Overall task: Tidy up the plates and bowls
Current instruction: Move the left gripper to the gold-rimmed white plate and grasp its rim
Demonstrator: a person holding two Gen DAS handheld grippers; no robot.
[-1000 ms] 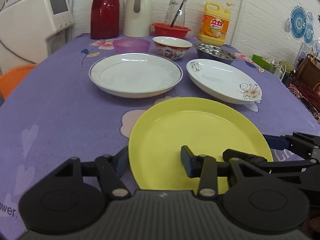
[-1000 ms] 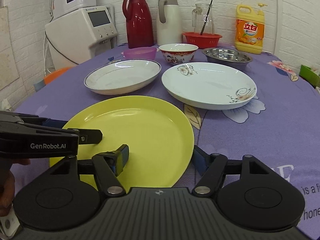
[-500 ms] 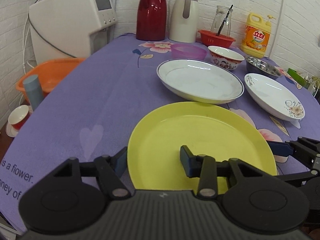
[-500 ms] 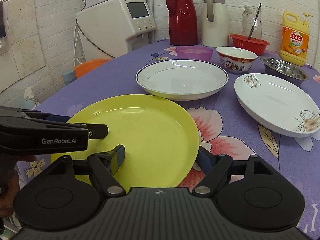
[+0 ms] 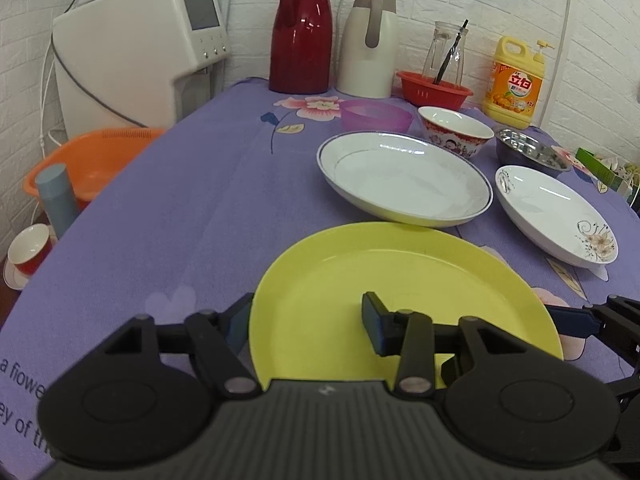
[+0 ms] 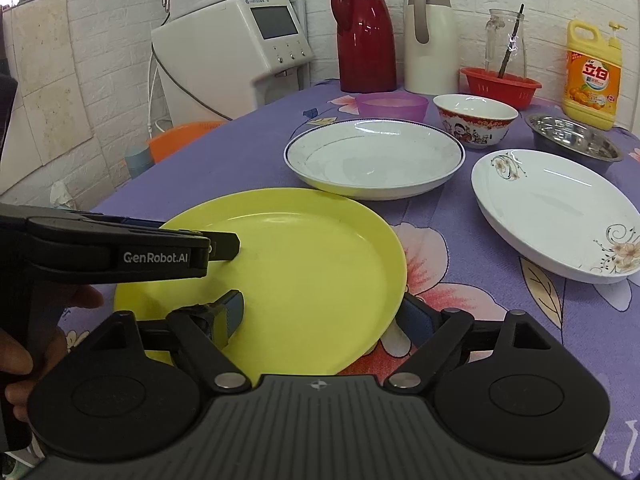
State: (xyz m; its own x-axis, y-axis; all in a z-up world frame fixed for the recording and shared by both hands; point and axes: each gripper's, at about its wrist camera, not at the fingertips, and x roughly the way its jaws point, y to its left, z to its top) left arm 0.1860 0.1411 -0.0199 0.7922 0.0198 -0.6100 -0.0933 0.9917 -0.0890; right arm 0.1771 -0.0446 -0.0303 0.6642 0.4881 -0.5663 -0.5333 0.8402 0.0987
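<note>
A yellow plate [image 5: 404, 296] is held low over the purple tablecloth by both grippers. My left gripper [image 5: 308, 324] straddles its left rim, one finger inside the plate and one outside under the edge; its jaws are opening slightly while the pads still touch the plate. My right gripper [image 6: 324, 318] grips the plate's [image 6: 312, 264] near right rim the same way. Behind stand a blue-rimmed white plate [image 5: 404, 178], a flowered white plate [image 5: 556, 212], a red-patterned bowl [image 5: 456, 130], a purple bowl [image 5: 376, 116] and a steel bowl [image 5: 532, 152].
Along the back wall stand a red flask [image 5: 302, 32], a cream jug [image 5: 370, 44], a red basket [image 5: 434, 88] with a glass jar, and a yellow detergent bottle [image 5: 516, 80]. A white appliance [image 5: 140, 56] and an orange basin [image 5: 88, 160] sit beyond the table's left edge.
Both grippers have carried the yellow plate leftward across the table. The white plates and bowls, straight ahead before, now lie to the right.
</note>
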